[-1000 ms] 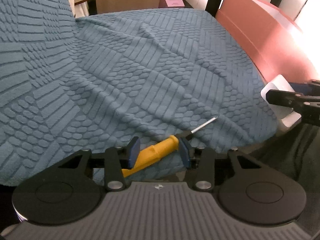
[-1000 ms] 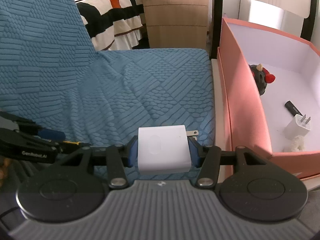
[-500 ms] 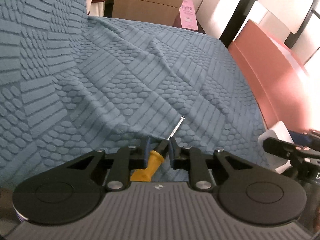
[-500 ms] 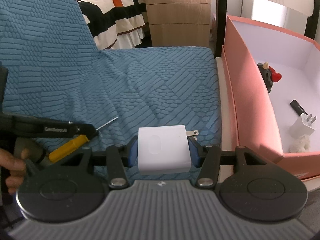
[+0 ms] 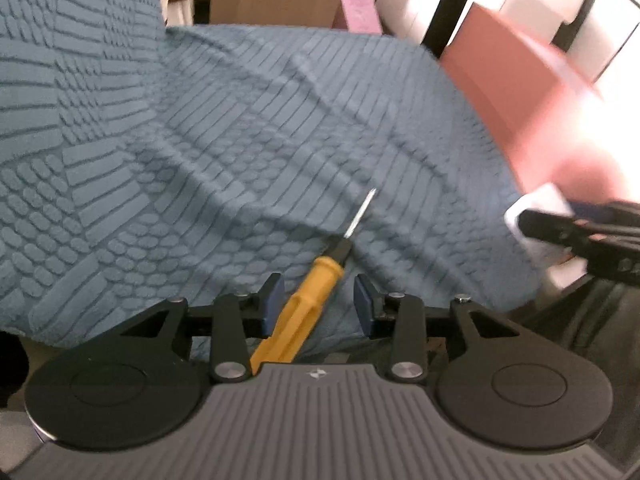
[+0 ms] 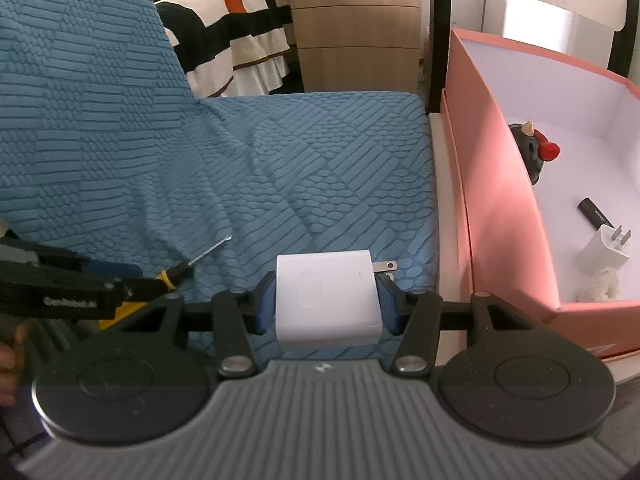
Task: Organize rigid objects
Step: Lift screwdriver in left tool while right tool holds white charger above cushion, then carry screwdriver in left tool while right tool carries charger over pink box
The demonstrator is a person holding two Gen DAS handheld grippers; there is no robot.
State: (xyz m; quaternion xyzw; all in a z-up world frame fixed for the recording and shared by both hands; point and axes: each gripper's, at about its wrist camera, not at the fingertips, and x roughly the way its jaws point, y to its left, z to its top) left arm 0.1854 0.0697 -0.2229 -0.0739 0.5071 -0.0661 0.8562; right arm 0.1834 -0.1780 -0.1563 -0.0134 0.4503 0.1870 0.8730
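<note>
- We see the left hand-held gripper (image 5: pixel 319 302) with jaws just reopened — apart around the screwdriver (image 5: pixel 308 296), which lies on the blue cover (image 5: pixel 224 128), unclamped.
- The right hand-held gripper (image 6: pixel 327 295) clamps a white charger (image 6: pixel 327 298) — likely bound for the pink box (image 6: pixel 496 200).
- The screwdriver's handle end is hidden; the left view is blurred.

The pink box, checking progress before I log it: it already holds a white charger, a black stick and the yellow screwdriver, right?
Not the screwdriver: the left wrist view shows it on the blue cover. The pink box holds the charger and black stick.
</note>
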